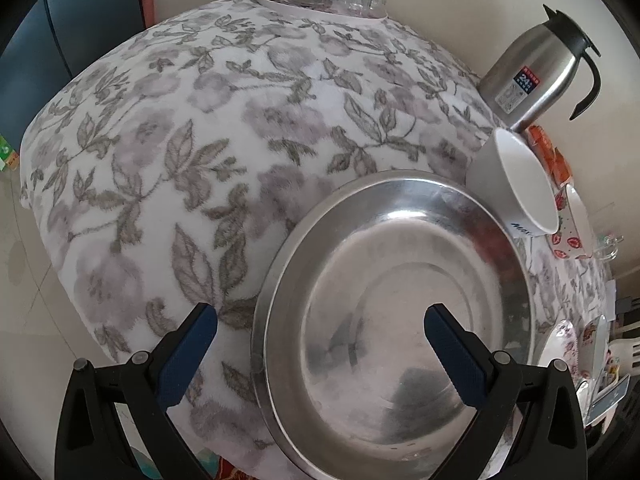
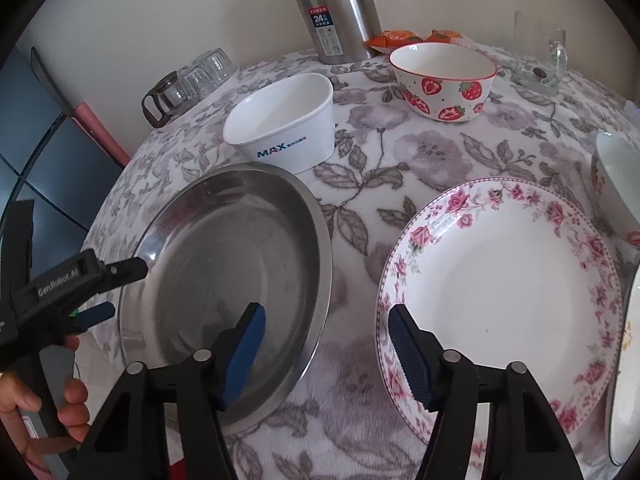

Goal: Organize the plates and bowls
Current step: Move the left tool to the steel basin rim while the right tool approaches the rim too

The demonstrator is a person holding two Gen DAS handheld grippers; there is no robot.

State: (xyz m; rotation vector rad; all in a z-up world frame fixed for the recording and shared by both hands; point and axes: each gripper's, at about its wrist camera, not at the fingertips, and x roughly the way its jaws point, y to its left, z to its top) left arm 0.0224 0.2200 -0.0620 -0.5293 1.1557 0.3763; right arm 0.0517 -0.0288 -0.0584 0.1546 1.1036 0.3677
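Note:
A steel plate lies on the flowered tablecloth, and its left rim sits between the fingers of my open left gripper. In the right wrist view the same steel plate lies left of a white plate with a pink flower rim. My right gripper hovers open above the strip of cloth between them, one finger over each plate and nothing held. The left gripper shows at the steel plate's left edge. Behind stand a white MAX bowl and a strawberry bowl.
A steel thermos jug, orange snack packets and a glass mug stand at the back. A glass pot with upturned glasses is back left. Another bowl and plate sit at the right edge. A hand holds the left gripper.

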